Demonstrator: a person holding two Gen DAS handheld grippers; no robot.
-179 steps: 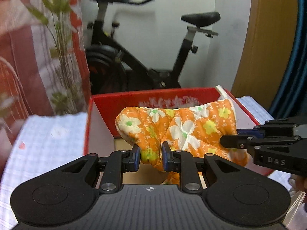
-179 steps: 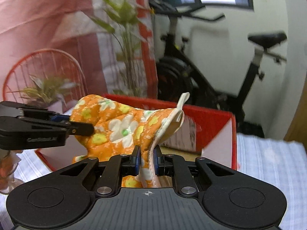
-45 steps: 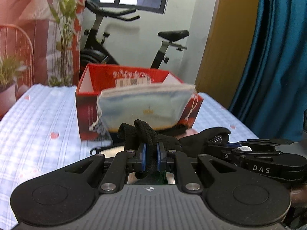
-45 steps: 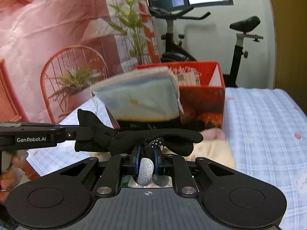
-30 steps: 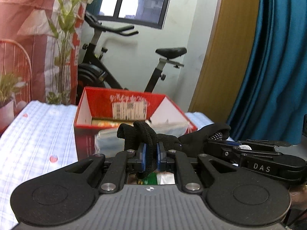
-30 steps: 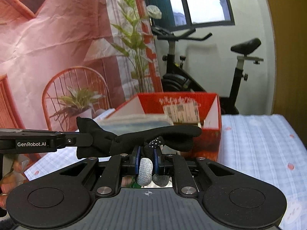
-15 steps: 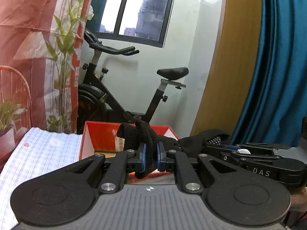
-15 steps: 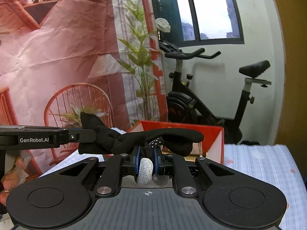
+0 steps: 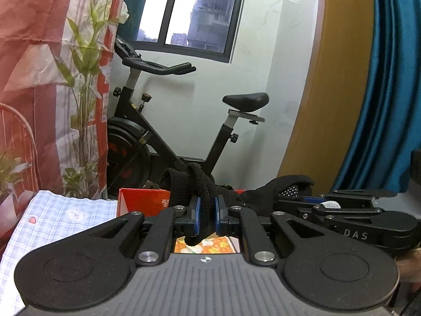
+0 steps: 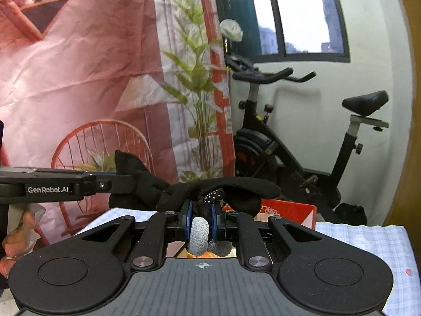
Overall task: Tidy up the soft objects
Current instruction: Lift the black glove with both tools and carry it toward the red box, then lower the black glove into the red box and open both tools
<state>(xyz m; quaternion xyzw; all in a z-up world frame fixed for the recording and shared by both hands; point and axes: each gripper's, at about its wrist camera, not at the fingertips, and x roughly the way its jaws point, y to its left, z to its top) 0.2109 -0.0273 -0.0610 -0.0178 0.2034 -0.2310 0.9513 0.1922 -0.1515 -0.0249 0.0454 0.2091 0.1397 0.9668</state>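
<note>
Black glove [image 9: 276,188]: a knitted glove with a dotted grip patch, stretched between the two grippers and held in the air above the red box; its cuff end loops up at the left gripper, its fingers hang at the right one.
Left gripper [image 9: 206,217]: jaws nearly closed, blue pads pinching the glove's ribbed black cuff.
Right gripper [image 10: 200,220]: jaws nearly closed on a black finger of the glove, beside a finger with a grey tip [image 10: 198,234] that hangs between the pads.
Red box [image 10: 286,210]: an open cardboard box low behind the glove, standing on the surface; only its far rim shows.
Orange floral cloth [image 9: 208,246]: glimpsed below the left gripper's pads, under the glove.
Surface [image 9: 63,217]: covered in a pale blue checked cloth with small prints.
Background: exercise bike [image 9: 163,121] against the white wall under a window, a leafy plant [image 10: 200,84], and a printed red backdrop [image 10: 79,65] with a chair on it.
Person: fingers [image 10: 15,239] on the left gripper's handle, at the right-wrist view's left edge.
</note>
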